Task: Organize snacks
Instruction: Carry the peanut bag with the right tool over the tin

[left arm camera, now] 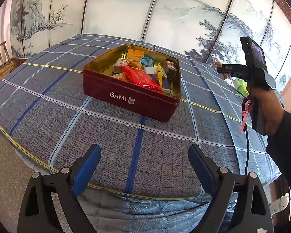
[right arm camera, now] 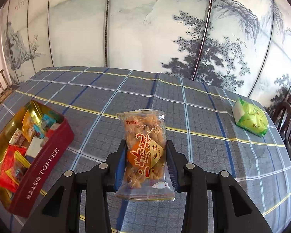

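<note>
1. Right gripper (right arm camera: 145,151): blue pads pinching a clear snack packet (right arm camera: 144,155) from both sides. Packet stands upright between the fingers, off the cloth; twisted fried dough inside, orange and red print.
2. Left gripper (left arm camera: 144,155): fingers spread wide, nothing between them, over the near edge of the table.
3. Red tin (left arm camera: 132,97), lid off, gold inside, sits mid-table on the blue plaid tablecloth (left arm camera: 67,116). "BAMI" on one wall, "TOFFEE" on another. It holds mixed wrapped snacks; a red packet (left arm camera: 141,78) lies on top.
4. In the right wrist view the tin is at lower left, well apart from the held packet.
5. Green packet (right arm camera: 250,120) lies on the cloth at far right, near the table edge and well apart from the tin.
6. The left wrist view shows the person's right hand (left arm camera: 267,104) on the handle, dark sleeve below.
7. Painted landscape screen (right arm camera: 145,29) behind the table.
</note>
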`<state>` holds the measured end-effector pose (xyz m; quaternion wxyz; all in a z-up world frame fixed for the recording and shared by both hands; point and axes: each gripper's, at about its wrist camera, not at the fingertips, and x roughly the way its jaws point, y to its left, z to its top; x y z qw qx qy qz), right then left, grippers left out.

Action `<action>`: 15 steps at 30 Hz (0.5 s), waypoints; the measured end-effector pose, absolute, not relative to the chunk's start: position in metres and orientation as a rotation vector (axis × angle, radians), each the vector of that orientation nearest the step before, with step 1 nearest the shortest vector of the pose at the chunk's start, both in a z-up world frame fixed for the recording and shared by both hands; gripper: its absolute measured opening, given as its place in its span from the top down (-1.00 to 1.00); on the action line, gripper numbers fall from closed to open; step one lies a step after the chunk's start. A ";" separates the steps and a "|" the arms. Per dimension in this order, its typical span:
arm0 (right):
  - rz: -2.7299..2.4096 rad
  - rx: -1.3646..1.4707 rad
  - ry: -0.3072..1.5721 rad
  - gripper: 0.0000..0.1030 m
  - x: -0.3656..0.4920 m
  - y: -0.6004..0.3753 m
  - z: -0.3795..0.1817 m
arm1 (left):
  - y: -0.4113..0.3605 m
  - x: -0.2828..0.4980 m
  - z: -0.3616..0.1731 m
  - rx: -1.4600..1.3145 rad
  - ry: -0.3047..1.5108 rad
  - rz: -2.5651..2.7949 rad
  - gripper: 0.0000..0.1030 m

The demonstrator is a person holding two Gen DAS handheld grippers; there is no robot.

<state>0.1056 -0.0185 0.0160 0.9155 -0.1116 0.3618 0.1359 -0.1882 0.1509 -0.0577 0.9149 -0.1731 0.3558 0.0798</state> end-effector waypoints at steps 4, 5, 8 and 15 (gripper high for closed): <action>0.297 -0.249 0.739 0.23 0.107 -0.001 0.016 | 0.155 -0.188 -0.061 -0.368 0.737 0.168 -0.73; 0.301 -0.253 0.738 0.23 0.107 0.002 0.016 | 0.156 -0.187 -0.061 -0.370 0.735 0.170 -0.73; 0.310 -0.262 0.737 0.23 0.107 0.012 0.015 | 0.159 -0.187 -0.063 -0.378 0.735 0.173 -0.73; 0.324 -0.273 0.737 0.23 0.107 0.028 0.015 | 0.165 -0.189 -0.066 -0.393 0.741 0.180 -0.73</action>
